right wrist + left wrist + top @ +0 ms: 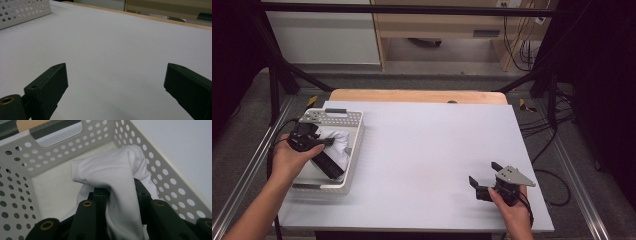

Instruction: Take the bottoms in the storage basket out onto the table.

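Two grippers are seen: the left gripper [117, 195] is clamped on a white cloth [112, 172] inside the perforated basket [160, 170] at the table's [427, 150] left; the right gripper [115, 85] is held agape, near right.

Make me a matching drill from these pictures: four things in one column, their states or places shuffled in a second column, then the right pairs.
Things:
1. left claw
2. right claw
3. white cloth
4. basket

States or places:
A. open, over the bare white table
B. perforated, at the table's left edge
C. shut on fabric
D. bunched up, partly lifted inside the basket

Pairs: 1-C, 2-A, 3-D, 4-B
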`<state>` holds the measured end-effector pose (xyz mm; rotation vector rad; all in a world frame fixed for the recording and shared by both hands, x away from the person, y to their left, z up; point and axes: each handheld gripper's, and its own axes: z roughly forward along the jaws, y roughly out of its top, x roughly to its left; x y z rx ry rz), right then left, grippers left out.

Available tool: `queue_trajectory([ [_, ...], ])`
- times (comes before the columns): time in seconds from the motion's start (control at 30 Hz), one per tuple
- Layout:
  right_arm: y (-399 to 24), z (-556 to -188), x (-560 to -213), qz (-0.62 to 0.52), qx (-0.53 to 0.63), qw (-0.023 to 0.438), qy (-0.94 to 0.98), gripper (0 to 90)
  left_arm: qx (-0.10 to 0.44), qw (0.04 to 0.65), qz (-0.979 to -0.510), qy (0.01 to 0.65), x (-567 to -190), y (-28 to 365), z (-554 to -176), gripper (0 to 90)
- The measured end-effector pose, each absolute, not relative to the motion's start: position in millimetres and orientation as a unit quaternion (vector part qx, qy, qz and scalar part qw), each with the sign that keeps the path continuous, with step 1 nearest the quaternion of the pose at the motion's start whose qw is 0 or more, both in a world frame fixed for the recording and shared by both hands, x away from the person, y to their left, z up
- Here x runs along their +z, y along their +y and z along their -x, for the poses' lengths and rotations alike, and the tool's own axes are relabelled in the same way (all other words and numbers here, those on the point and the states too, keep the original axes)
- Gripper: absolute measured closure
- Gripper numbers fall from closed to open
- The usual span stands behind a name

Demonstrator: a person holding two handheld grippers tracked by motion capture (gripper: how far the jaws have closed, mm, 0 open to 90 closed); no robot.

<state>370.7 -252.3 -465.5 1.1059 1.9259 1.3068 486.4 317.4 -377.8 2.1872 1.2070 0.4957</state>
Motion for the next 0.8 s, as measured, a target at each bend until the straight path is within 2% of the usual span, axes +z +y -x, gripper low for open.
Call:
queue_trajectory([
  [0.8, -253, -370, -464, -0.410, 0.488, 0.282, 0.717, 5.6, 0.196, 0.307, -0.816, 0.449, -363, 319, -483, 69.4],
])
